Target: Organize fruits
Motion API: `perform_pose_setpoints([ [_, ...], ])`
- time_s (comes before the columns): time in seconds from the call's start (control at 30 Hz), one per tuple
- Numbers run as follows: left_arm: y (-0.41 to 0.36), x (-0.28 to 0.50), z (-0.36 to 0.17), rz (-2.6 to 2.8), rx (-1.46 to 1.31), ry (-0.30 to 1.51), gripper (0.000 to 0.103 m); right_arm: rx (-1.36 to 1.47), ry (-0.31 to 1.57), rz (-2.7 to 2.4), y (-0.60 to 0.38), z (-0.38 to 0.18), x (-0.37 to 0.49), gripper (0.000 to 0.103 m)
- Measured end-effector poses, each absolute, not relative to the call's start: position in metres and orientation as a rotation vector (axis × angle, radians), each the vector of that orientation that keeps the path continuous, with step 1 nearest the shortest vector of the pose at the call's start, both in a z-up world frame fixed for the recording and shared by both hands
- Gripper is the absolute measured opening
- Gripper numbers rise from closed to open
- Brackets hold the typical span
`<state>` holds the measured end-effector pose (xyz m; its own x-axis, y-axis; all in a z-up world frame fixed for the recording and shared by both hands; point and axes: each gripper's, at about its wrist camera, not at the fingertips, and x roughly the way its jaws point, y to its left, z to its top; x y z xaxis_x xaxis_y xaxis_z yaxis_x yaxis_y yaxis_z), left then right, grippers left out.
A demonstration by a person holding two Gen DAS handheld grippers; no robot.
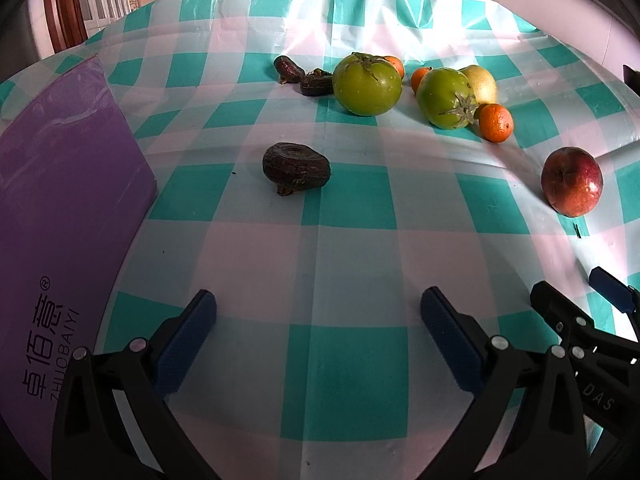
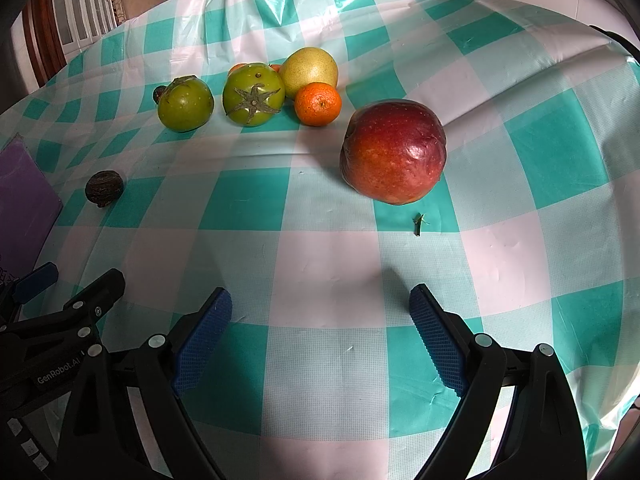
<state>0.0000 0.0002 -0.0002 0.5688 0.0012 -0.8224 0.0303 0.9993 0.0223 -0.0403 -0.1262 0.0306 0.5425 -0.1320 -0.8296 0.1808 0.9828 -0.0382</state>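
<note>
A: Fruit status? All loose on the bench [image 1: 340,240], checked cloth. Red apple [image 2: 394,152] sits alone, nearest the right claw [image 2: 320,340]. Behind it a cluster: two green tomato-like fruits [image 2: 253,94] and [image 2: 185,103], a yellow pear [image 2: 310,70] behind, one tangerine [image 2: 318,104] just beside the pear.

B: Left view shows more tangerines tucked behind that cluster, at least two [image 1: 420,78], [image 1: 396,65]. Plus dark wrinkled fruits: one [image 1: 296,168] alone mid-bench, near the purple box [image 1: 60,184], two more [image 1: 288,69], [image 1: 317,84] beside the far green one.

A: Claws?

B: Left claw [image 1: 318,340] fingers spread wide, nothing between. Right claw same, spread, nothing held. Both hang low over the bench at the near edge, side by side.

A: So progress is about zero?

B: My read: nothing sorted yet. Kinds are mixed in the cluster and nothing visibly sits in the box. Can't see inside it, only its purple side.

A: Left to do?

B: Everything, as far as I can judge. Apple lines up with the right claw, lone dark fruit with the left. There's also a small stem scrap [image 2: 419,224] in front of the apple, just debris.
</note>
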Motion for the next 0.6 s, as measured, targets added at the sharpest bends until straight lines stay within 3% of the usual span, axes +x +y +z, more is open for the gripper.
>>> perform_pose_setpoints([
  [0.6,0.000,0.023,0.000,0.043,0.005,0.984,0.102,0.093,1.000,-0.262,-0.162,0.032,-0.007,0.087],
])
